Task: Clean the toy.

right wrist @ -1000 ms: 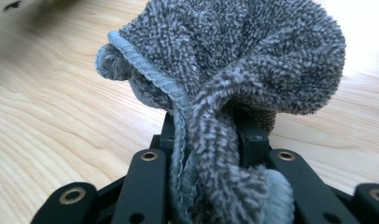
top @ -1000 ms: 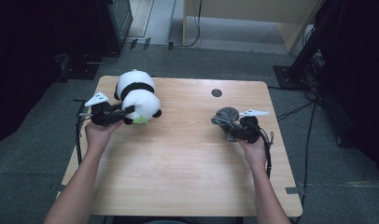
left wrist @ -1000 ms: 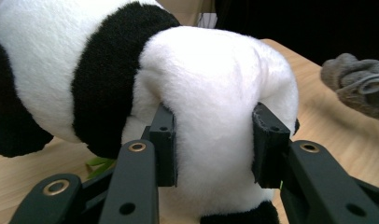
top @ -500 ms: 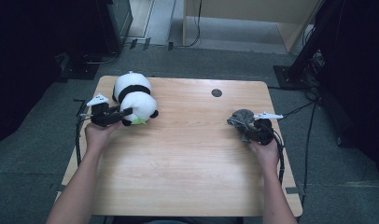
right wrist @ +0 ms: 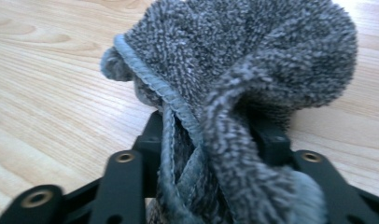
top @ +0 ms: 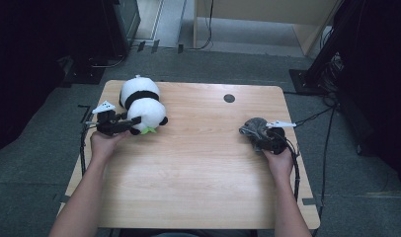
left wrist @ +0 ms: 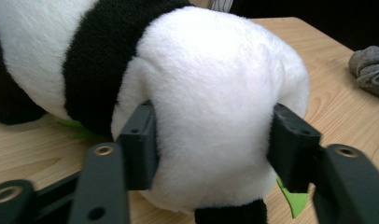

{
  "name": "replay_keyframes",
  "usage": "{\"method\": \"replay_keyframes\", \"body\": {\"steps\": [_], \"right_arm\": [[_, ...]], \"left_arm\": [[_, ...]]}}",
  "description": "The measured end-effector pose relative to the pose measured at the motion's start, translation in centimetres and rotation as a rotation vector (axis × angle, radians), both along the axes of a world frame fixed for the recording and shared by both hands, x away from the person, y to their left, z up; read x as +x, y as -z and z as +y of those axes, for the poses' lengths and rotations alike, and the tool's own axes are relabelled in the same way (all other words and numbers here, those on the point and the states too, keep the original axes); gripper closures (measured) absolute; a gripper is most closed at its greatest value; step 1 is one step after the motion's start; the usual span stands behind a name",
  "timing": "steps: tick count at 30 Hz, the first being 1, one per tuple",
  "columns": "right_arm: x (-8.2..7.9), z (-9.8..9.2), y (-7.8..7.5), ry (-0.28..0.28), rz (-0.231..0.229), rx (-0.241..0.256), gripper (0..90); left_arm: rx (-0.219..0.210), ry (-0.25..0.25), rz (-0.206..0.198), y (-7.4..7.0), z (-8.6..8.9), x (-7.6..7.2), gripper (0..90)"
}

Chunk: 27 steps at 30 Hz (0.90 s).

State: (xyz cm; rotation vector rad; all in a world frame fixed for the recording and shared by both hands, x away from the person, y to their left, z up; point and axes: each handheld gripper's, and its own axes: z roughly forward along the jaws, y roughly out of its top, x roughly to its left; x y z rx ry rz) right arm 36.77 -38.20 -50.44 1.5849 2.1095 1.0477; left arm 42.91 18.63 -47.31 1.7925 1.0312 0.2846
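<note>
Over the last second the left gripper drew the plush panda leftward and slightly farther up the tabletop, while the right gripper carried the bunched grey cloth rightward, widening the gap between them.

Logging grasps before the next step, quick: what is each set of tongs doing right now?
Left tongs: closed on the plush panda, jaws pressing into its white head.
Right tongs: closed on the bunched grey cloth.
</note>
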Motion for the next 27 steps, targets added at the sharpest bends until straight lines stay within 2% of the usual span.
{"method": "replay_keyframes", "body": {"steps": [3,7,9,12,14,17,19,23,27], "right_arm": [[0.1,-0.1,-0.4,-0.005,0.022,0.016,47.4],[0.2,-0.3,-0.6,-0.016,0.035,0.072,37.2],[0.1,-0.4,-0.7,-0.016,0.04,0.086,34.7],[-0.1,-0.6,-1.1,-0.008,0.024,0.076,33.0],[-0.4,-0.9,-1.5,-0.002,0.017,0.096,32.8],[-0.7,-1.1,-1.9,0.005,0.005,0.1,32.8],[-1.0,-1.1,-2.2,0.006,-0.003,0.096,32.8],[-1.3,-1.1,-2.7,0.001,-0.02,0.094,32.8],[-1.9,-0.6,-3.1,-0.008,-0.033,0.073,32.8]], "left_arm": [[-0.003,0.007,0.003,0.0,0.0,0.0,30.6],[0.007,0.004,0.006,-0.2,0.0,-0.1,24.5],[-0.008,0.007,0.013,-0.4,0.0,-0.2,21.0],[-0.017,-0.003,0.009,-0.8,0.2,-0.3,20.4],[-0.022,-0.022,0.01,-1.3,0.3,-0.5,19.0],[-0.007,-0.04,-0.013,-2.0,0.3,-0.9,19.0],[-0.001,-0.06,-0.004,-2.4,0.2,-1.1,19.3],[0.019,-0.04,0.01,-2.9,0.1,-1.6,18.9],[0.044,-0.014,-0.001,-3.4,-0.5,-2.3,18.8]]}}
